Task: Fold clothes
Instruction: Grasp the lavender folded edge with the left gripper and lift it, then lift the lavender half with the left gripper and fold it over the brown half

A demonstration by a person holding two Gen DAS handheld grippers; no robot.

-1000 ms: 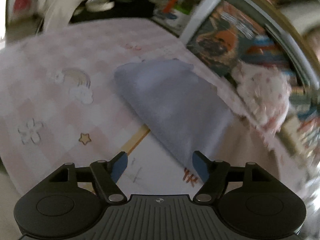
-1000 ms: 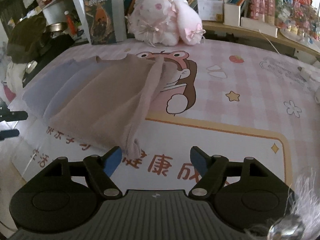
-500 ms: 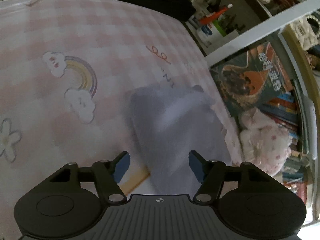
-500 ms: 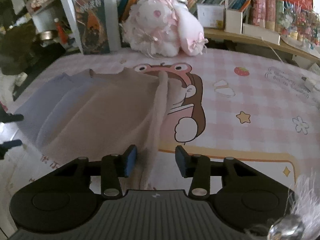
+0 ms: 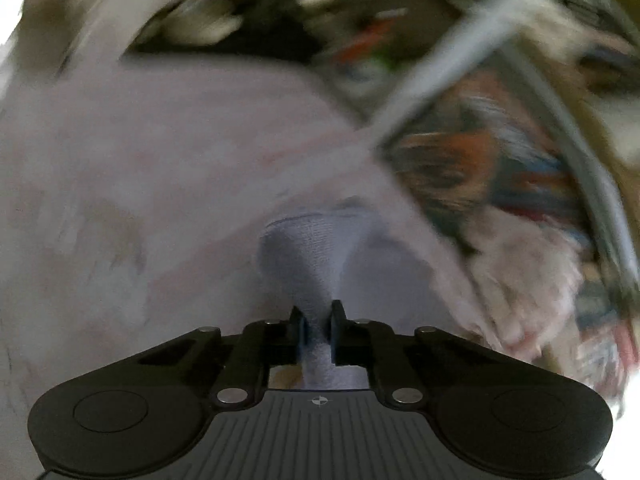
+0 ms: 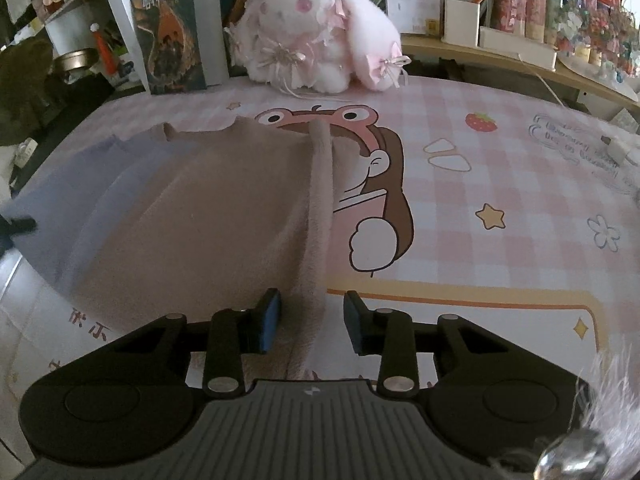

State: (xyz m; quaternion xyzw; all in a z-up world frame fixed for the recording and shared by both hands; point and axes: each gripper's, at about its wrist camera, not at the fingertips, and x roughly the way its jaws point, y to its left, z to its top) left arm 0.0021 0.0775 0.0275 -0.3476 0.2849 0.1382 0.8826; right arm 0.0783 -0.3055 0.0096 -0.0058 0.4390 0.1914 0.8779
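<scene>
Clearly the garment (image 6: 192, 216), a soft beige-and-lavender piece, lies spread flat on the pink checked tabletop (image 6: 500, 168), its long axis running away from the right wrist camera toward the plush rabbit (image 6: 316, 36) and the upright book (image 6: 168, 32) at the far edge. A raised ridge of fabric (image 6: 320, 200) along its right side runs straight back into the right hand-held gripper (image 6: 311, 320), whose blue-padded jaws stand partly open on either side of that ridge without pinching it. The lavender side lies to the left, and the left hand-held gripper (image 5: 318, 328) has its jaws nearly closed on a bunched lavender corner (image 5: 312, 256); that view is badly smeared, so it probably lifts the cloth, though I cannot be sure. Judging from this, the coming fold turns on the left side being carried across toward the right ridge, with the left hand already gripping and the right one needing only to close.
</scene>
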